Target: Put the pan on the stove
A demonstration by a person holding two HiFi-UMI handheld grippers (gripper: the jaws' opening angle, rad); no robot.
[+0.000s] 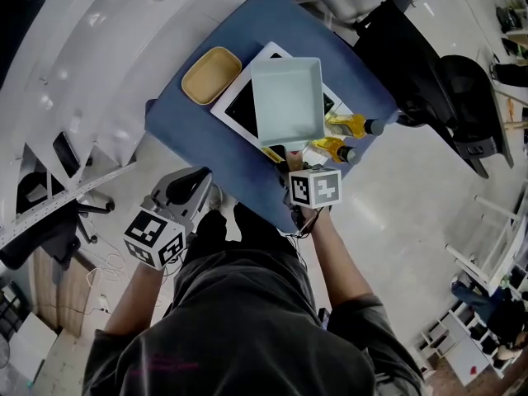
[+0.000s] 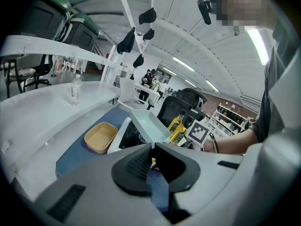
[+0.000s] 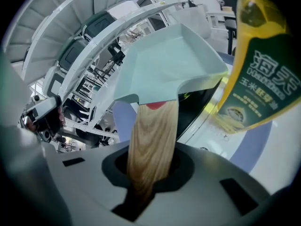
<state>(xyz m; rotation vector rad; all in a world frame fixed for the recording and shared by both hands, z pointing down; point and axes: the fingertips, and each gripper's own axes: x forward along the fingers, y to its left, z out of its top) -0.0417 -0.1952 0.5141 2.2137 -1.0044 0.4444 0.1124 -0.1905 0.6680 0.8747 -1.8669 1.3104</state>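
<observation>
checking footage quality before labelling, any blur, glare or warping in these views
Head view: fisheye bending at edges, pan sharp. Right gripper view: oil bottle and wooden handle soft, very close. Left gripper view: ceiling strip glare, dark corners.

Green label on the corn oil bottle point(image 3: 261, 74): large white Chinese characters, then a smaller line starting 玉米.

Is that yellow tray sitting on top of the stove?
No, the yellow tray lies on the blue tablecloth beside the stove, clear of its black top.
</observation>
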